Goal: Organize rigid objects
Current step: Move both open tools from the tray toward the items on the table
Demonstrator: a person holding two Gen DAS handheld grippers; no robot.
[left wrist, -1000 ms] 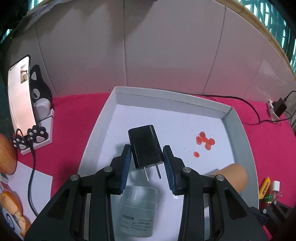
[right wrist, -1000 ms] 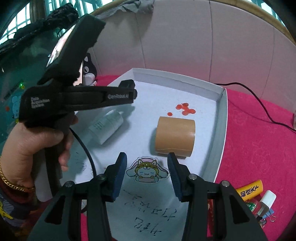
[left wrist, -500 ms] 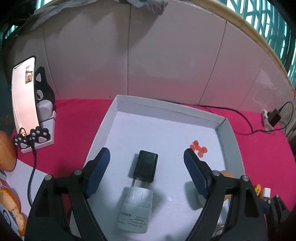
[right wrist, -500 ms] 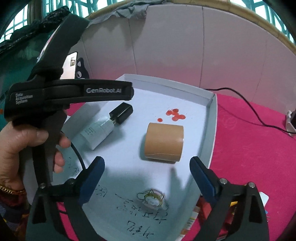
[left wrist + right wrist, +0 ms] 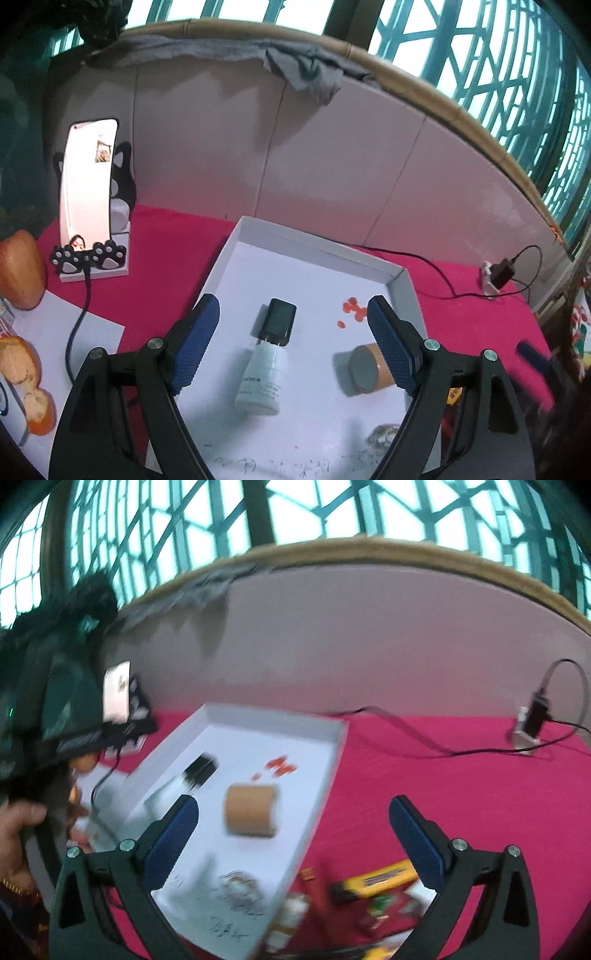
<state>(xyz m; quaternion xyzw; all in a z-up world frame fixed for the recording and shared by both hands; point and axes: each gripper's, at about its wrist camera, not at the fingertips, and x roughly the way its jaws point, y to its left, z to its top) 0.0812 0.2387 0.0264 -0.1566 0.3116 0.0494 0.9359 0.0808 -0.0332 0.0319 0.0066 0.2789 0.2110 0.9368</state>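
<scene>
Three things lie loose in the white tray (image 5: 413, 291), which sits on the red cloth (image 5: 170, 258): a black charger (image 5: 277, 322), a white bottle (image 5: 263, 380) and a tan roll (image 5: 369, 369). The charger's prongs point at the bottle's cap and seem to touch it; the roll lies on its side well to the right, near the tray's right wall. Some orange beads (image 5: 352, 309) are scattered on the tray floor beyond the roll, and scribbled writing and a sticker mark its near end. The left gripper (image 5: 291, 343) hangs above the tray with its jaws wide apart and nothing between the pads; charger and bottle show in the gap, below them. The right gripper (image 5: 293, 834), blurred, has just been opening and stands at its widest, gripping nothing, over the tray's right edge, with the roll (image 5: 252, 815) seen between its fingers. Outside the tray, by its right wall, lies a heap of small items (image 5: 373, 890), one yellow. A phone (image 5: 88, 184) stands in a cat stand at far left.
</scene>
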